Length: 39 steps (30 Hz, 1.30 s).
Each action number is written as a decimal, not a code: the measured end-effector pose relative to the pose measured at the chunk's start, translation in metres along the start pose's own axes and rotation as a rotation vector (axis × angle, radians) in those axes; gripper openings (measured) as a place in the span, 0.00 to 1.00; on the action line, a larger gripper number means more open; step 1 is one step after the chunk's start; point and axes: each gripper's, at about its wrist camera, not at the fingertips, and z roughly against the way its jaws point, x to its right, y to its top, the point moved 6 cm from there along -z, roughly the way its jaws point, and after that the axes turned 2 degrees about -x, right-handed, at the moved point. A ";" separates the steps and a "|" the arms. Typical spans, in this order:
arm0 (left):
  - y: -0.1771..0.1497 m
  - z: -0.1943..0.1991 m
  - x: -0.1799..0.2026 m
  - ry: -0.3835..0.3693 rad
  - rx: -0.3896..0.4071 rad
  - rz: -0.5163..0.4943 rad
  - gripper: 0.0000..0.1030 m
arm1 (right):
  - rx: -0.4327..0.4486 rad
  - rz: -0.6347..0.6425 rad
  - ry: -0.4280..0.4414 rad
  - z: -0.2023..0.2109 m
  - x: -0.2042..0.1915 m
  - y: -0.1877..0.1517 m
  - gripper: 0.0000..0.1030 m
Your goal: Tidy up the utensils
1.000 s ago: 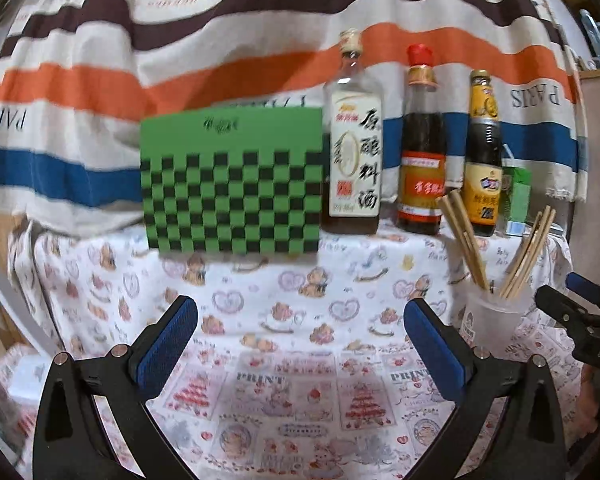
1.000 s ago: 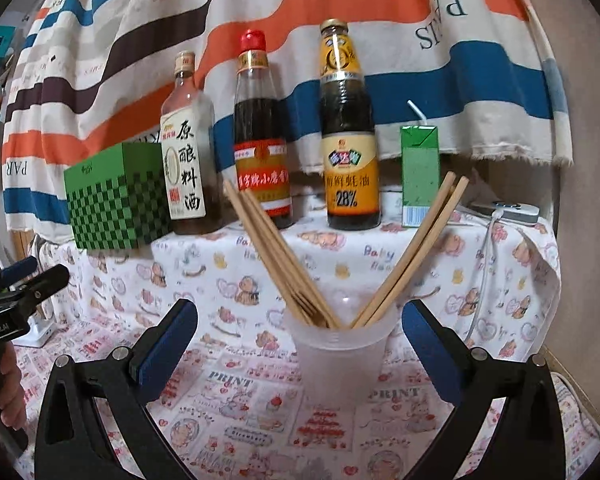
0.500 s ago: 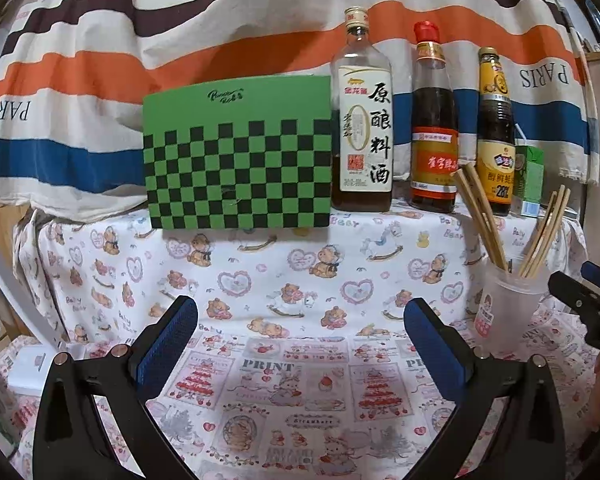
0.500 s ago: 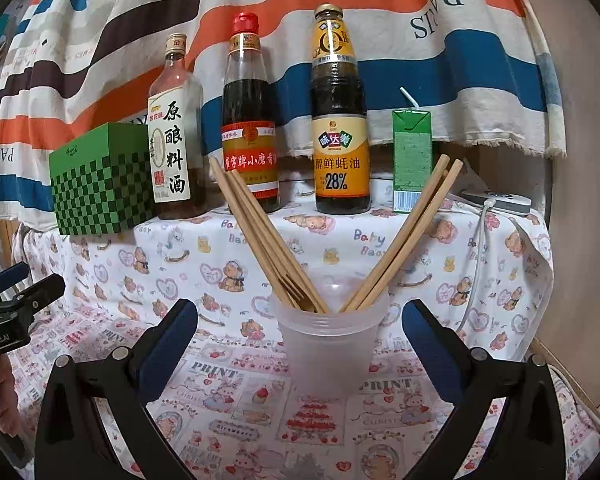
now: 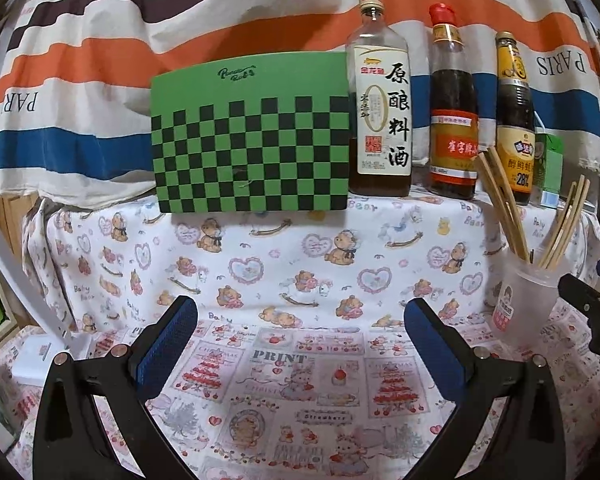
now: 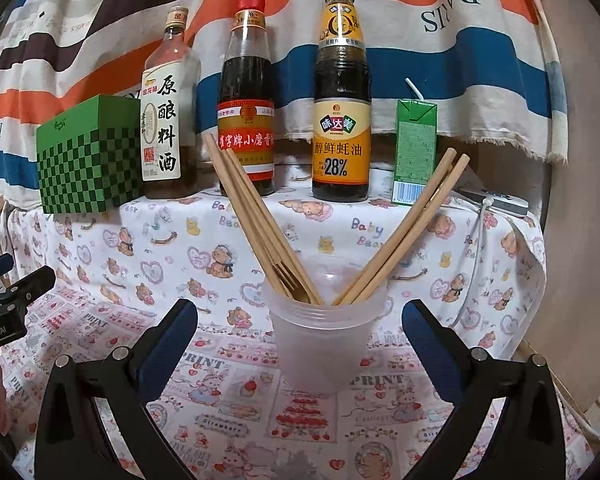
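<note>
1. Left wrist view: the left tool [image 5: 300,326] hangs above the surface [image 5: 284,264], which is covered in a cloth printed with bears and hearts. Its two blue-padded fingers [image 5: 168,342] are spread wide with nothing between them. At the far side stand a green checkered box [image 5: 250,136], a cooking wine bottle [image 5: 382,112], a red-capped bottle [image 5: 452,112] and an oyster sauce bottle [image 5: 514,124], in a row from left to right. At the right, a translucent cup [image 5: 530,292] holds wooden utensils [image 5: 502,204] that lean out to both sides. The right tool [image 5: 592,300] shows at the far right edge, just beside the cup.

2. Right wrist view: the right tool [image 6: 300,326] faces the translucent cup [image 6: 324,340], which stands upright on the surface [image 6: 112,248] between the spread blue-padded fingers [image 6: 428,344]; neither finger touches it. In the cup, wooden utensils [image 6: 256,224] lean left and a pair of chopsticks [image 6: 410,224] leans right. A fork's tines [image 6: 286,276] show near the rim. Behind stand the three bottles and a green juice carton [image 6: 414,148] with a straw. The left tool [image 6: 8,292] shows at the left edge.
</note>
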 end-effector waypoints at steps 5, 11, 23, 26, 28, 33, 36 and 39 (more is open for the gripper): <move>0.000 0.000 0.000 0.005 0.000 -0.001 0.99 | -0.002 0.007 0.001 -0.001 -0.002 0.000 1.00; 0.001 -0.001 0.001 0.001 0.000 0.001 1.00 | 0.004 0.010 0.000 -0.001 -0.003 0.001 1.00; 0.001 0.000 0.007 -0.021 -0.002 -0.011 0.99 | 0.012 0.005 -0.003 -0.001 -0.001 0.002 1.00; 0.001 -0.001 0.006 -0.019 -0.002 -0.009 1.00 | 0.012 0.000 -0.003 -0.001 -0.001 0.002 1.00; 0.001 -0.001 0.006 -0.019 -0.002 -0.009 1.00 | 0.013 -0.002 -0.005 -0.001 0.000 0.002 1.00; 0.001 -0.001 0.006 -0.022 -0.003 -0.005 0.99 | 0.014 -0.001 -0.006 0.000 -0.001 0.002 1.00; 0.001 -0.001 0.006 -0.021 -0.003 -0.005 1.00 | 0.015 -0.004 -0.006 0.001 0.000 0.002 1.00; 0.001 -0.001 0.005 -0.022 -0.001 -0.003 1.00 | 0.014 -0.005 -0.008 0.000 0.000 0.002 1.00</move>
